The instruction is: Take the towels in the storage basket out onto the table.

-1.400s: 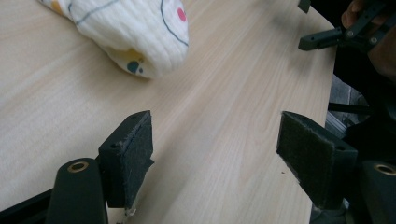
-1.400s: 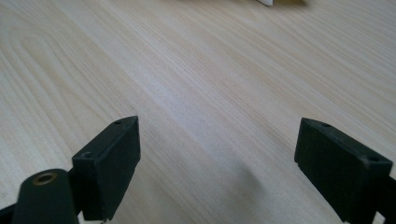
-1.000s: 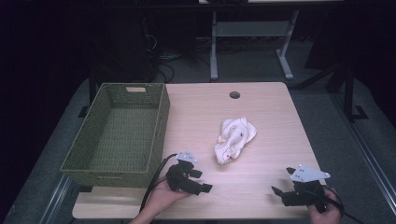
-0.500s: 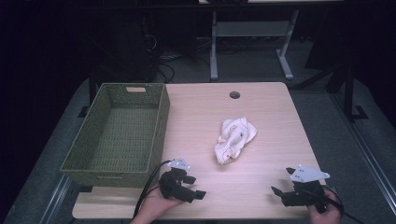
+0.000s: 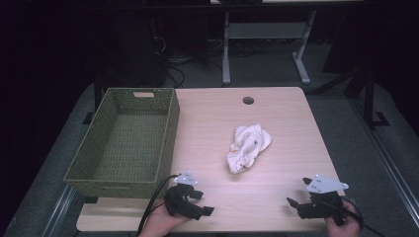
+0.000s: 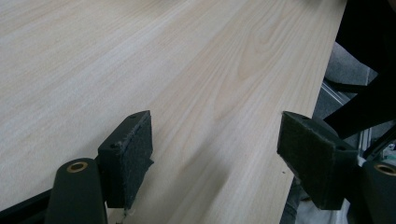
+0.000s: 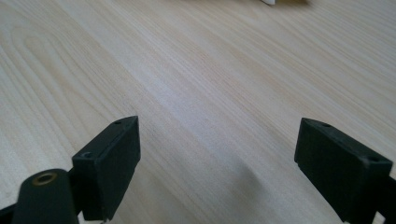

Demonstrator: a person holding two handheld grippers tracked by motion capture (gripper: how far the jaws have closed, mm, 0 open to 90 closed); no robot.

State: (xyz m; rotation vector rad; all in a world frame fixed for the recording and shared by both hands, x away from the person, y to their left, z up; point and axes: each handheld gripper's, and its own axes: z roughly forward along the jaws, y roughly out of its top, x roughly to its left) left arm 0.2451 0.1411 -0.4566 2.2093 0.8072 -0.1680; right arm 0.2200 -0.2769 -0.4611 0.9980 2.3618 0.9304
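Cloth (image 5: 248, 147) unmoved beside basket (image 5: 123, 143); left gripper (image 5: 197, 205) (jaws apart) now nearer table edge, right gripper (image 5: 299, 205) likewise agape.

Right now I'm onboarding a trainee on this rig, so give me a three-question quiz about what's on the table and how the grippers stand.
1. True or false: the cloth lies inside the basket.
2. Which gripper is nearer the basket? A) left gripper B) right gripper
3. Fill in: both grippers' jaws are ____.

Key
1. False: it lies crumpled on the table, right of the basket.
2. A
3. Open, with nothing between them, as both gripper views show.
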